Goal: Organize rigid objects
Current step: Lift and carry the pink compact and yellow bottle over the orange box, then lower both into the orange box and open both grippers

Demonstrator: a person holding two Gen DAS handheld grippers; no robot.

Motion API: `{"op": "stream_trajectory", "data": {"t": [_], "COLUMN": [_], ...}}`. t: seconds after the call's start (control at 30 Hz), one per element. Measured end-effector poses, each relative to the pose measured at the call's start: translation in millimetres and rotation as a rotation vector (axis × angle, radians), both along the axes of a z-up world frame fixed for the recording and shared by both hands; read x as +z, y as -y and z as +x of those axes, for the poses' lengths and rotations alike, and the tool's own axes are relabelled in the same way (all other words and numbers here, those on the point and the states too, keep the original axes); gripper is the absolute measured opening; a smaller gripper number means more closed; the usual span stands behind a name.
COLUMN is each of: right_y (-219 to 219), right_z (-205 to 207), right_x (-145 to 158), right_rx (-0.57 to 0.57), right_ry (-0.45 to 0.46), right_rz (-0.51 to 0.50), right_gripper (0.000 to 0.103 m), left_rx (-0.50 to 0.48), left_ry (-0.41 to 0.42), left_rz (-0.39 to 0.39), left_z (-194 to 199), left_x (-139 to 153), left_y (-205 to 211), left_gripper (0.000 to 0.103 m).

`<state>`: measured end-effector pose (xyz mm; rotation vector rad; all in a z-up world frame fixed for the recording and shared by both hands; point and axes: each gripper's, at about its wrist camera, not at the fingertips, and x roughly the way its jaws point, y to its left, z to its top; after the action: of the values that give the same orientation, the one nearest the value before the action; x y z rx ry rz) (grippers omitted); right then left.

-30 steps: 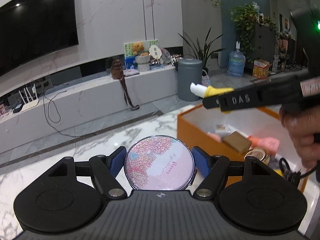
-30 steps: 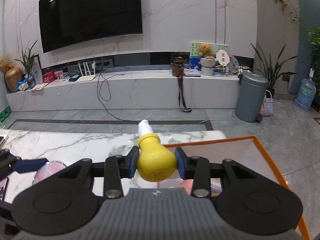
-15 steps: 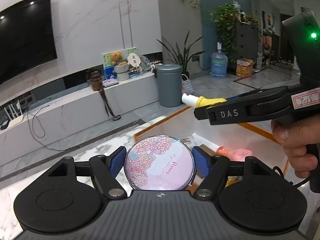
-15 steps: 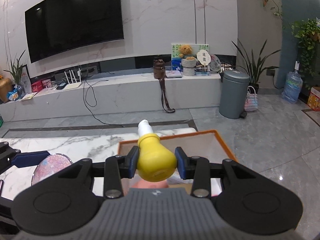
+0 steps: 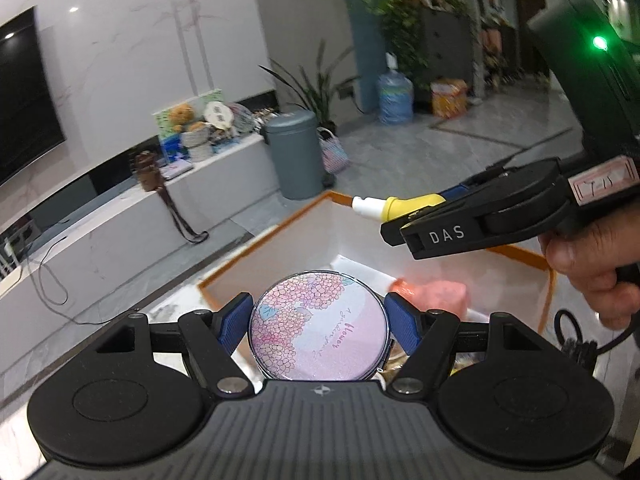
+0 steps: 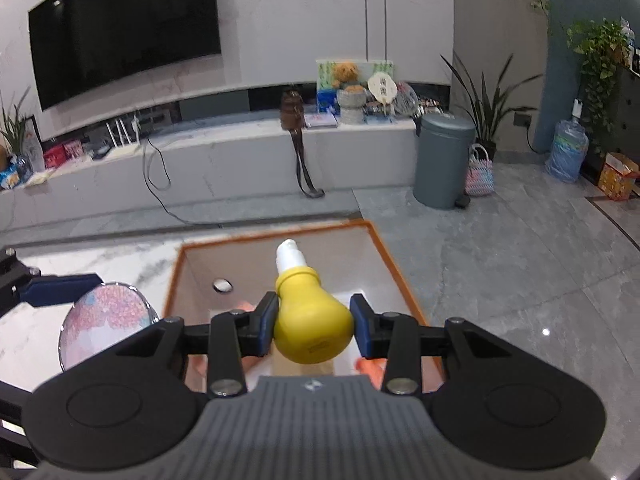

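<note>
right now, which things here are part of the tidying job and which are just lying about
Part of the job:
- round floral compact, clamped in the left gripper
- yellow bulb-shaped bottle, clamped in the right gripper
- orange-edged box under both, with a pink item inside

Just lying about:
- grey bin
- TV
- water jug
- teddy bear

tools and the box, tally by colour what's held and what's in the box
Pink: 2, the round floral compact held in the left tool, and a blurred pink item lying in the orange-rimmed box
Yellow: 1, the bulb-shaped bottle held in the right tool
Total: 3 that can be made out; other box contents are too hidden to count
</note>
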<state>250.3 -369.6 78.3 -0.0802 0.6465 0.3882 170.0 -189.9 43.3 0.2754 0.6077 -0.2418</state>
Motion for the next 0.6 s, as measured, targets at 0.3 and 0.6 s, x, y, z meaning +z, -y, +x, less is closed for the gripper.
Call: {"op": "stream_trajectory", "data": {"t": [0.3,0.6], "right_y": [19.0,12.8], "right_z": [12.7,20.8], "right_x": [-13.3,-28.6], "right_rx": [-0.027,0.032], "right_ry": [-0.053,-0.120], "right_rz": [-0.023,-0.069], "right_gripper": [0.039,0.039], "left_rx": [-0.130,-0.258], "left_ry": [-0.103,-0.239], "left_rz": [0.163,0.330], "left_z": [25.7,50.7], "left_x": [-17.5,-48.7], "left_y": [28.6,47.0], "left_gripper": [0.083,0.083]}}
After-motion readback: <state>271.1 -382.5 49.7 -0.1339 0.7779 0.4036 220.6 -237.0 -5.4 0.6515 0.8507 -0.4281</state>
